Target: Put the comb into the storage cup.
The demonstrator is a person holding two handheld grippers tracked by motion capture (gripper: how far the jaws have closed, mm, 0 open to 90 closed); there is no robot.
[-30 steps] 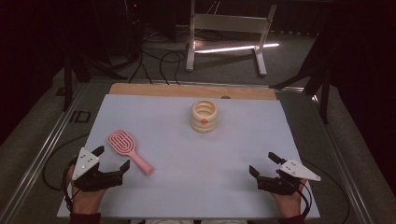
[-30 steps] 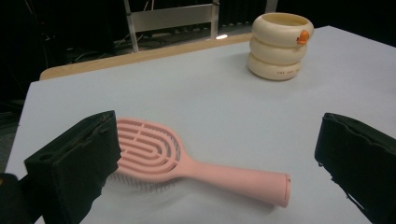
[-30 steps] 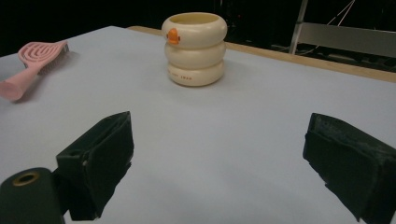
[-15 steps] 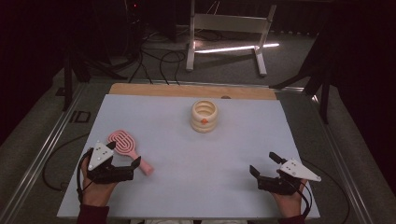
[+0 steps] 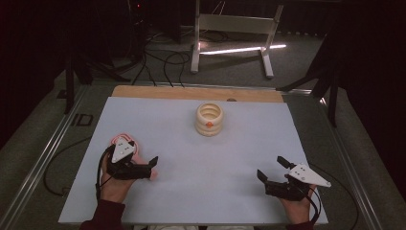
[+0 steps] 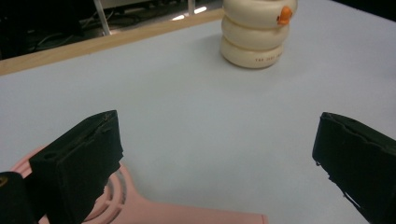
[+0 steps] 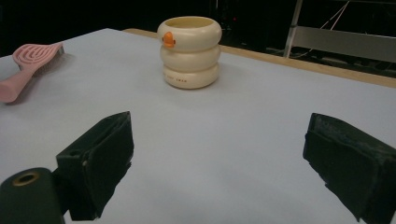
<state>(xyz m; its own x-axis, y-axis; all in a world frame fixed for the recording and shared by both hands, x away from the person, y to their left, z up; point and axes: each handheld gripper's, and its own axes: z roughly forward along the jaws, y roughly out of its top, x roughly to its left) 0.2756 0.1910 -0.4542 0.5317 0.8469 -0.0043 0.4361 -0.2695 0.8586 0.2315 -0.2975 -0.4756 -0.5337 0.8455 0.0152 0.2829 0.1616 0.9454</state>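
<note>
Left tongs (image 5: 152, 166) shifted in from the left edge of the tabletop (image 5: 239, 143) since a second ago, now spread wide over the pink hairbrush (image 6: 154, 212), handle between the jaws, not gripped. Brush lying flat near the front-left corner, so pickup only begun; grasp and lift left. Right tongs (image 5: 273, 168) unmoved, released, idle near front-right corner; cream ringed cup (image 5: 209, 119) untouched mid-back.

Dim, dark surroundings — the pale table (image 5: 230, 158) evenly lit, a floor glare strip (image 5: 239, 50) behind, near fingers blurred.
</note>
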